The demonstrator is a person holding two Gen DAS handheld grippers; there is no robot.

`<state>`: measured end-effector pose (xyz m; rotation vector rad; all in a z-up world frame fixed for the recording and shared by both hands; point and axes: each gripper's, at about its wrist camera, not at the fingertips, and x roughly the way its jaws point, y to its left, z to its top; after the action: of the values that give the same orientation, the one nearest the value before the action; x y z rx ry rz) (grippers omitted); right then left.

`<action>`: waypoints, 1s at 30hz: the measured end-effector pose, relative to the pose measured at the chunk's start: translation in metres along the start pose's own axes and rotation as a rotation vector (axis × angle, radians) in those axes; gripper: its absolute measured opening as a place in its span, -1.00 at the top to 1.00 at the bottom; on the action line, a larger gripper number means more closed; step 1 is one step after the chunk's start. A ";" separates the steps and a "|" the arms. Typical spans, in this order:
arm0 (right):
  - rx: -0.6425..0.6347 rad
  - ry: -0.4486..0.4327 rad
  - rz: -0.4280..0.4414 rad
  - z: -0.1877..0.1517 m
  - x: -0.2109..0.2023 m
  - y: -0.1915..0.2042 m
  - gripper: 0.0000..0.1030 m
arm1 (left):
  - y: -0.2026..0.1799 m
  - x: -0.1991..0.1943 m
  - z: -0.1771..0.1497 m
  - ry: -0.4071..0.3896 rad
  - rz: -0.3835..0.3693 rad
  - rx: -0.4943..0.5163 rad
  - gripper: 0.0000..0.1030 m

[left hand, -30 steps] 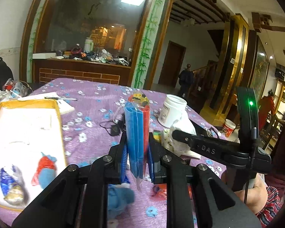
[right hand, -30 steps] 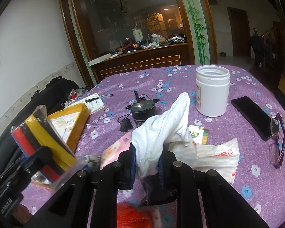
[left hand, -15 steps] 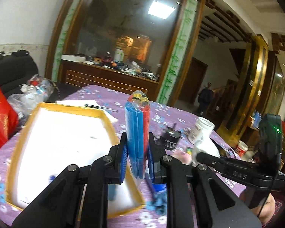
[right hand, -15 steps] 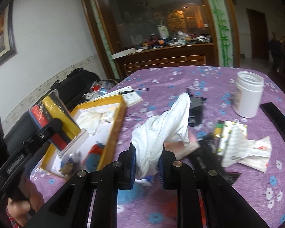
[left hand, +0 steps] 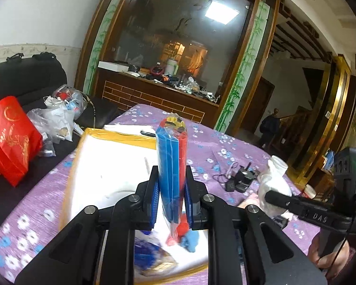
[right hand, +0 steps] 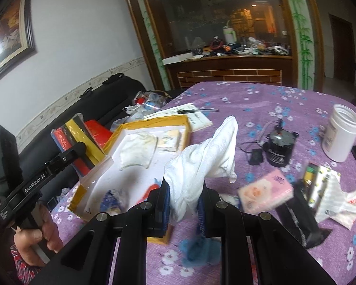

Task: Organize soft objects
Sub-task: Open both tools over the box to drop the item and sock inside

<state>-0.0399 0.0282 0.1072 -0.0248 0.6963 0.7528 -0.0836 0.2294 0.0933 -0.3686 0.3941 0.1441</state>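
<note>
Over the yellow-rimmed cardboard tray point(left hand: 121, 135), blurred soft things sit half-hidden behind the left gripper point(left hand: 171, 198), clamped on a plastic-wrapped pack of blue and red cloths point(left hand: 170, 166); the right gripper point(right hand: 183, 204) pinches a white towel point(right hand: 201, 159).

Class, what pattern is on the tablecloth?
Purple tablecloth with small white and blue flowers; clearest in the right wrist view.

A white jar point(right hand: 341, 135), a small black motor point(right hand: 280, 149) and what looks like a pen point(right hand: 197, 111) are sitting on the purple flowered counter point(right hand: 261, 99).

Jar point(right hand: 341, 135) right of tray point(right hand: 152, 122)
</note>
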 end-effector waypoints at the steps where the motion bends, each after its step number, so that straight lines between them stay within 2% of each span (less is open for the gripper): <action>1: -0.005 0.005 0.008 0.003 0.003 0.003 0.63 | 0.002 0.001 0.002 0.004 0.007 0.006 0.70; 3: -0.010 0.017 0.032 0.010 0.011 0.009 0.63 | 0.009 0.006 0.008 0.028 0.008 0.002 0.70; 9: -0.048 0.064 0.103 0.033 0.046 0.043 0.63 | 0.037 0.040 0.017 0.169 -0.064 -0.087 0.70; 12: -0.059 0.118 0.132 0.039 0.073 0.057 0.61 | 0.046 0.055 0.010 0.228 -0.047 -0.118 0.70; 19: -0.067 0.235 0.118 0.029 0.134 0.072 0.61 | 0.058 0.062 0.000 0.275 -0.004 -0.123 0.70; 25: -0.051 0.296 0.107 0.019 0.162 0.072 0.56 | 0.061 0.072 -0.006 0.324 0.020 -0.110 0.70; 27: -0.044 0.314 0.098 0.017 0.167 0.069 0.52 | 0.060 0.073 -0.007 0.330 0.022 -0.109 0.66; 28: -0.038 0.321 0.100 0.017 0.169 0.068 0.42 | 0.059 0.073 -0.008 0.333 0.024 -0.108 0.62; 29: -0.028 0.331 0.107 0.016 0.170 0.066 0.25 | 0.058 0.072 -0.007 0.333 0.025 -0.107 0.46; 30: -0.018 0.341 0.113 0.015 0.171 0.063 0.16 | 0.058 0.071 -0.006 0.329 0.023 -0.106 0.20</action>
<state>0.0168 0.1848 0.0320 -0.1332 1.0215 0.8733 -0.0326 0.2850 0.0411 -0.4949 0.7170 0.1276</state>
